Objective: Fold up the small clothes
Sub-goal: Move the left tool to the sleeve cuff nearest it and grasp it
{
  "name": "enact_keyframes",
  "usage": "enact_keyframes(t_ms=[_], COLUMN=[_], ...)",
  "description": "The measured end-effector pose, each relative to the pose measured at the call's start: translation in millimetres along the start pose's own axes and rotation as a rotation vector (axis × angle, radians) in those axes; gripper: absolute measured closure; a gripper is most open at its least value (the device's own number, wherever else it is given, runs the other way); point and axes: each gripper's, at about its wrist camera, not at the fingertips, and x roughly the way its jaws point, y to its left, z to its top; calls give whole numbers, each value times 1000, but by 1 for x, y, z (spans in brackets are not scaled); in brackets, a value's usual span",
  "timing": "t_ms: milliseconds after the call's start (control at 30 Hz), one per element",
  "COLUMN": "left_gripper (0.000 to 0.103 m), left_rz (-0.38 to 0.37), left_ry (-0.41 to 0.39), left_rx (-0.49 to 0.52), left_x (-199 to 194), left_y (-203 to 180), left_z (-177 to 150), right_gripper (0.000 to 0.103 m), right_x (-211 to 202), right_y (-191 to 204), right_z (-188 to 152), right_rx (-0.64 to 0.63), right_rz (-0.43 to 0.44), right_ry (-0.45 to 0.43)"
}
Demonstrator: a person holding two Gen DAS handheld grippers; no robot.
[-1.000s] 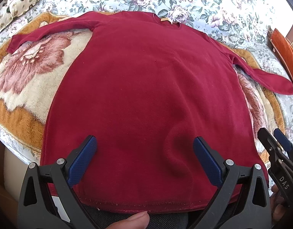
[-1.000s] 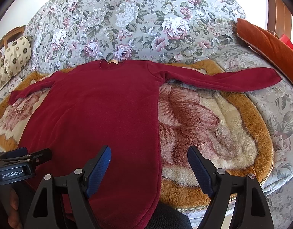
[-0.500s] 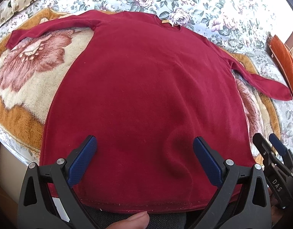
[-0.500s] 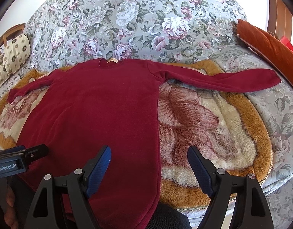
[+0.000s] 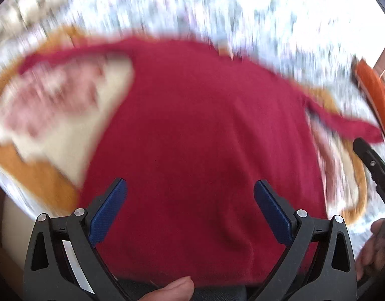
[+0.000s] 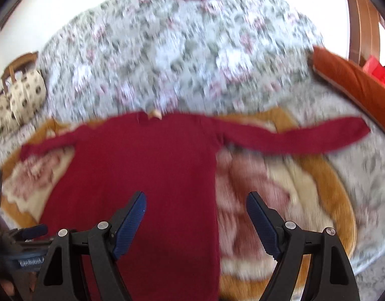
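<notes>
red garment [image 5: 197,135] lies flat; both hand-held grippers [image 5: 190,210] [image 6: 196,222] gape above it.

Floral sofa [image 6: 182,57], orange cushion [image 6: 355,82], plush blanket [image 6: 280,200]; seemingly bright daylight behind.

Blurred white lettering "GenRobot" stands on the left hand-held gripper [image 6: 32,234].

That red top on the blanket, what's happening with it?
A person holds a two-finger gripper in each hand, about to fold the red top. It lies flat, sleeves spread, on a flowered blanket over a floral sofa. The left gripper and the right gripper both hang open above the top's lower part, gripping nothing. No fold has been made yet. Both views are blurred, so finer detail is hard to tell.
</notes>
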Motion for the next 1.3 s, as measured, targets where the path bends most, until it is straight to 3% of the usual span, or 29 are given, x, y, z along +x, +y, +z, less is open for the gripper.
enact_keyframes(t_ms=[67, 100, 167, 233, 300, 400, 533, 667, 800, 900, 967, 1133, 1233, 1300], left_gripper=[1, 1, 1, 1, 1, 1, 1, 1, 1, 1, 1, 1, 2, 6], left_rz=[23, 0, -23, 24, 57, 133, 139, 205, 173, 77, -26, -60, -48, -80], left_ry=[-97, -124, -93, 5, 39, 44, 63, 9, -10, -1, 11, -41, -37, -35], left_rx=[11, 9, -11, 20, 28, 35, 46, 9, -130, -239, -310, -602, -655, -693], left_x=[-12, -13, -7, 9, 20, 28, 40, 45, 43, 40, 46, 50, 64, 75], left_y=[9, 16, 31, 42, 54, 67, 87, 124, 191, 243, 285, 383, 411, 419], left_z=[17, 26, 38, 43, 43, 40, 43, 64, 97, 121, 140, 158, 159, 157], right_gripper=[23, 23, 23, 23, 23, 23, 23, 23, 23, 23, 23, 23, 23, 23], right_x=[5, 9, 22, 37, 60, 82, 79, 58, 38, 19, 17, 36, 39, 41], right_y=[12, 18, 33, 43, 50, 49, 37, 29, 24, 13, 8, 6, 8, 9], right_z=[19, 26, 36, 39, 32, 22, 22, 20, 2, -5, -6, -3, -2, -4], right_rx=[-27, -44, -87, -122, -157, -138, -78, -56, -87, -49, -19, 19, 6, -4], right_rz=[18, 25, 42, 74, 98, 84, 79, 108, 122, 133, 118, 93, 94, 90], right_ry=[-36, -54, -85, -87, -29, 81, 71, 44, 53, -12, -34, 49, 64, 69])
